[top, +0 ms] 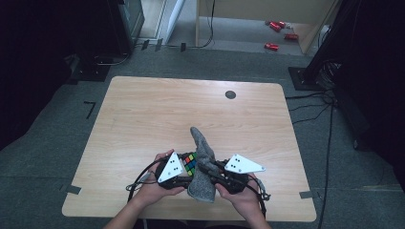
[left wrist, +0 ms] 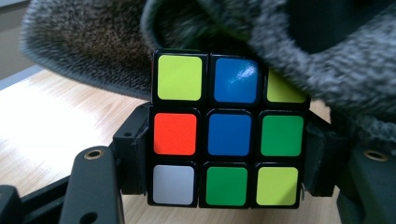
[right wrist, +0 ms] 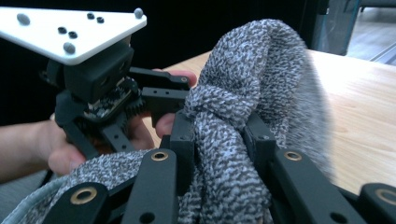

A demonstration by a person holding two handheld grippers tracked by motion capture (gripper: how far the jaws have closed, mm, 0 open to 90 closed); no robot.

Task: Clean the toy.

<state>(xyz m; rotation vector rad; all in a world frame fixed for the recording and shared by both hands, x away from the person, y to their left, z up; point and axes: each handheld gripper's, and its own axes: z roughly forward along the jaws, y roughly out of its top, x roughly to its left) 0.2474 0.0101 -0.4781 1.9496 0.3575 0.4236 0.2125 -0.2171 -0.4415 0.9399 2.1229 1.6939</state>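
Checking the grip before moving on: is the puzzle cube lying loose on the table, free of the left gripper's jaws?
No, the puzzle cube sits clamped between the left gripper's jaws, lifted off the table.

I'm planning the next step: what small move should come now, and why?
Probably draw the sock further over the cube. The right gripper pinches bunched sock fabric, the left gripper clamps the cube, and the sock's edge covers just the cube's top corner.

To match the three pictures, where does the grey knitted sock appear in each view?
High view: grey knitted sock low centre, between both grippers.
Left gripper view: along the top and right, above the Rubik's cube.
Right gripper view: centre, pinched by the right gripper.
Shared landmark: wooden table.
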